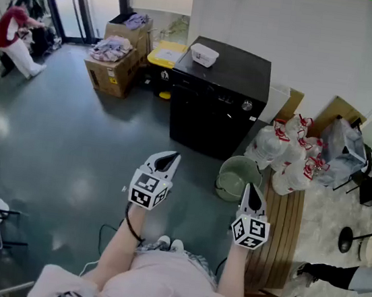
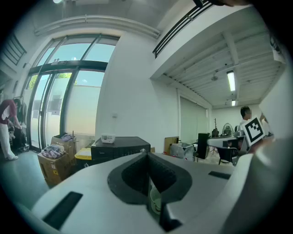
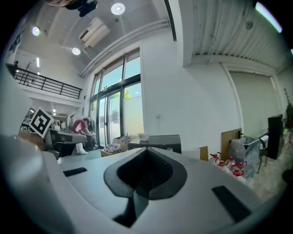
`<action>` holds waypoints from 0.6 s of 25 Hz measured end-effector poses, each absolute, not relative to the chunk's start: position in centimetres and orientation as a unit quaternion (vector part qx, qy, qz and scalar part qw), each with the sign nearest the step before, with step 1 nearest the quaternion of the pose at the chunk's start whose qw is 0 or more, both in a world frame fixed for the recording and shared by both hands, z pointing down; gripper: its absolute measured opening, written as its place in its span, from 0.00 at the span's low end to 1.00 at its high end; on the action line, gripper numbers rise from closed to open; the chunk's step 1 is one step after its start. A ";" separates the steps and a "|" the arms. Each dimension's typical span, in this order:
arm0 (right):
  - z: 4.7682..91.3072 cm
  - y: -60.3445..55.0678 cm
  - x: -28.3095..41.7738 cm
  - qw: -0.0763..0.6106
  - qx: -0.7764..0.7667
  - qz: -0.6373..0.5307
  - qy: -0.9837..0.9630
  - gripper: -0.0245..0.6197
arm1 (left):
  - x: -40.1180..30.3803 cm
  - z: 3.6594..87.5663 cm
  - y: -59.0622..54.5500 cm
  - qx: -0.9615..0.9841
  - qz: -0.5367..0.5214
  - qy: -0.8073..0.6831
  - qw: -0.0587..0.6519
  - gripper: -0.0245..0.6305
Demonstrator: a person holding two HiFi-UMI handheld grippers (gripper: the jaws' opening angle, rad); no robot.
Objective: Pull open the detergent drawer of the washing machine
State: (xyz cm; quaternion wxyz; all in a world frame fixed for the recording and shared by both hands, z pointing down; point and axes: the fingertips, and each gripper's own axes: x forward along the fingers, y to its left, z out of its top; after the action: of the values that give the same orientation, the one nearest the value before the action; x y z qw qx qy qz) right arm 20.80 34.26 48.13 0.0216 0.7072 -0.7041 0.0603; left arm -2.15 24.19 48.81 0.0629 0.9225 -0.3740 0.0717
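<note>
Approach stage, by the look of it: your left gripper (image 1: pixel 168 157) and right gripper (image 1: pixel 253 191) are both squeezed shut on nothing, well apart from the boxy black washing machine (image 1: pixel 219 104) ahead. You'll need to walk up, then hunt for its detergent drawer, which is too small to spot from here.

Boxy black washing machine (image 1: pixel 219 104), its small plastic tub (image 1: pixel 204 54) bright white. Glossy floor (image 1: pixel 71 143) reads blue-grey. Round plastic bucket (image 1: pixel 235 178), pale green! Flat bin lid (image 1: pixel 166 55) yellow, cardboard boxes (image 1: pixel 114 67) brown. Now the left gripper (image 1: pixel 168 159) and right gripper (image 1: pixel 252 189): light grey shells, black pads, cubes patterned in black-and-white squares.
</note>
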 end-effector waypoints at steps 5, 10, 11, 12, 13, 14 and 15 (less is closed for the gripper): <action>48.2 34.4 20.7 0.022 0.707 0.060 -0.704 0.06 | -2.0 48.9 24.4 0.923 0.070 -0.372 0.063 0.08; 48.1 34.3 20.5 0.023 0.708 0.059 -0.704 0.06 | -2.0 48.8 24.3 0.924 0.069 -0.371 0.064 0.08; 48.1 34.3 20.6 0.022 0.707 0.060 -0.704 0.06 | -2.0 48.8 24.3 0.924 0.068 -0.370 0.065 0.07; 48.2 34.3 20.6 0.020 0.707 0.061 -0.704 0.06 | -2.0 48.9 24.3 0.924 0.068 -0.370 0.066 0.08; 48.2 34.3 20.6 0.019 0.708 0.063 -0.704 0.06 | -1.9 49.0 24.3 0.924 0.068 -0.370 0.067 0.08; 48.3 34.3 20.6 0.017 0.708 0.064 -0.703 0.06 | -1.9 49.0 24.3 0.924 0.068 -0.370 0.067 0.08; 48.3 34.3 20.6 0.016 0.709 0.065 -0.702 0.06 | -1.9 49.0 24.3 0.924 0.069 -0.370 0.067 0.08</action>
State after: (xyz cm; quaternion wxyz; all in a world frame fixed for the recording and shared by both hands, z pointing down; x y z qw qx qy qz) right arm 20.63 34.28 48.25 0.0159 0.7086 -0.7025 0.0646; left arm -1.91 24.31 49.04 0.0671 0.9242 -0.3695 0.0686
